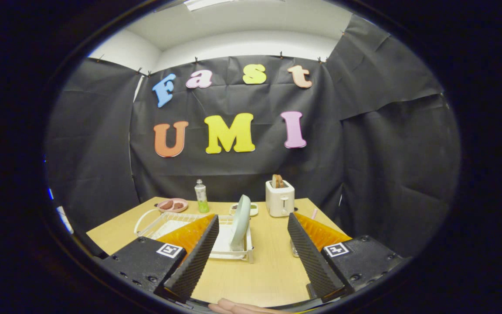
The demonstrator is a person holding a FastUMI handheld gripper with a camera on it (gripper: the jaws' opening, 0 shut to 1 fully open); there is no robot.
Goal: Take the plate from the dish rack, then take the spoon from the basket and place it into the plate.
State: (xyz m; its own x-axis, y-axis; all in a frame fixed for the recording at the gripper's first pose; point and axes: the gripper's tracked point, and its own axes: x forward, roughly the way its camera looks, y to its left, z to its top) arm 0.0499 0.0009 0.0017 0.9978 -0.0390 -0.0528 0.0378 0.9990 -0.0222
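Note:
A pale green plate (240, 222) stands on edge in the white wire dish rack (177, 218) on the wooden table (268, 261). My gripper (253, 222) hovers above the table's near side with its two black ribbed fingers (198, 253) spread wide and nothing between them. The plate stands just ahead of them, close to the left finger's tip. A small glass object (294, 249) peeks out behind the right finger; I cannot tell whether it is the basket.
A white toaster (279, 198) with bread stands at the table's far side. A green bottle (201, 197) and a pink dish with food (172, 205) sit far left, a small dish (253, 209) behind the plate. A hand (238, 307) shows at the near edge.

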